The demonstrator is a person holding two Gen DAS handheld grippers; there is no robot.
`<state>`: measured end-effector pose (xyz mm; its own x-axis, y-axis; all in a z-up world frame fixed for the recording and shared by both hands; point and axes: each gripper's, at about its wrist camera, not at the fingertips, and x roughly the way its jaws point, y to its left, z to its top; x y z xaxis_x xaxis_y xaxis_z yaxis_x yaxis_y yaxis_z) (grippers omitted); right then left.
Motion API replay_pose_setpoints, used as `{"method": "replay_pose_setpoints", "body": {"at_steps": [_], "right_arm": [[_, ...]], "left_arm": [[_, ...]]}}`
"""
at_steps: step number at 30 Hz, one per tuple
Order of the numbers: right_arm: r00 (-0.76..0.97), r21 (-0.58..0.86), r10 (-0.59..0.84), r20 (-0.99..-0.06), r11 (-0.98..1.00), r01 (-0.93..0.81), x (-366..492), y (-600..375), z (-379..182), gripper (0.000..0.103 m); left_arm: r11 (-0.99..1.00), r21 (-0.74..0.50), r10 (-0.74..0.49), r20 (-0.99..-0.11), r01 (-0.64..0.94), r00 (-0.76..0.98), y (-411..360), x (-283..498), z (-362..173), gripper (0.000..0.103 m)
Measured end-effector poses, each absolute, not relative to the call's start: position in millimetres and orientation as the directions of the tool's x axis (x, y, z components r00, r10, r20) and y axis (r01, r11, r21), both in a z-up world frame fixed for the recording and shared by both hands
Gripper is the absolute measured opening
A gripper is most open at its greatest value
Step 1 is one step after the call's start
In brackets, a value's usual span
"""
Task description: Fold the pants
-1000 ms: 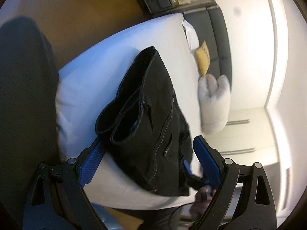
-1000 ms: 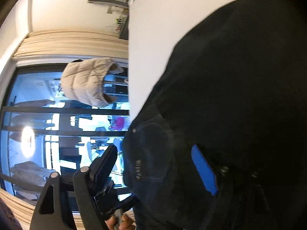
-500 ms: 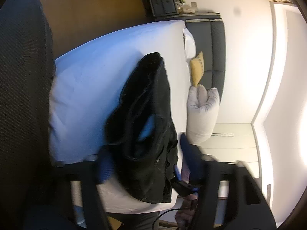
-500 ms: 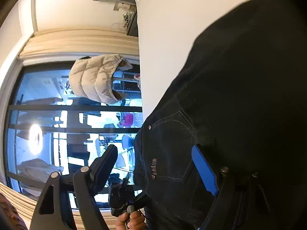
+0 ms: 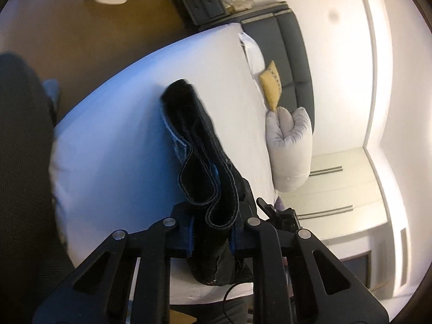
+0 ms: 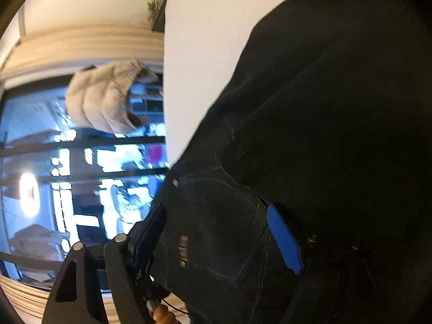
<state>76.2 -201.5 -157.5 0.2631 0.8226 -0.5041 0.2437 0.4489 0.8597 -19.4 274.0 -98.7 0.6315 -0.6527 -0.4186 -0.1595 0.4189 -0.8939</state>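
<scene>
Pants (image 5: pixel 205 162) are pinched at the hem end by the left gripper (image 5: pixel 212 236), both blue pads tight on bunched denim. Right gripper (image 6: pixel 218 232) straddles the waist by the back pocket, with cloth between its fingers; can't tell if it's clamped. Pants lie lengthwise on the bed (image 5: pixel 121 124), toward the grey pillow (image 5: pixel 290 145). Looks like mid-fold: next, carry the hems over to the waist, then release.
</scene>
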Motion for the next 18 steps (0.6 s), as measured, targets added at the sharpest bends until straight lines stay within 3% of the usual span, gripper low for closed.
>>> {"method": "replay_pose_setpoints", "body": {"at_steps": [6,11,18], "right_arm": [[0.275,0.861,0.816,-0.508,0.471,0.192,67.2,-200.3,-143.9,0.08],[0.294,0.881,0.831,-0.473,0.452,0.139,65.8,-224.2,-118.1,0.08],[0.353,0.933,0.863,-0.361,0.33,0.146,59.5,-291.4,-115.1,0.082]], "left_arm": [[0.503,-0.862,-0.661,-0.432,-0.066,0.613,245.8,-2.3,-61.3,0.016],[0.625,-0.772,-0.677,-0.461,0.116,0.574,191.6,8.8,-11.8,0.016],[0.678,-0.616,-0.735,-0.547,0.401,0.4,44.2,19.1,13.4,0.016]]}}
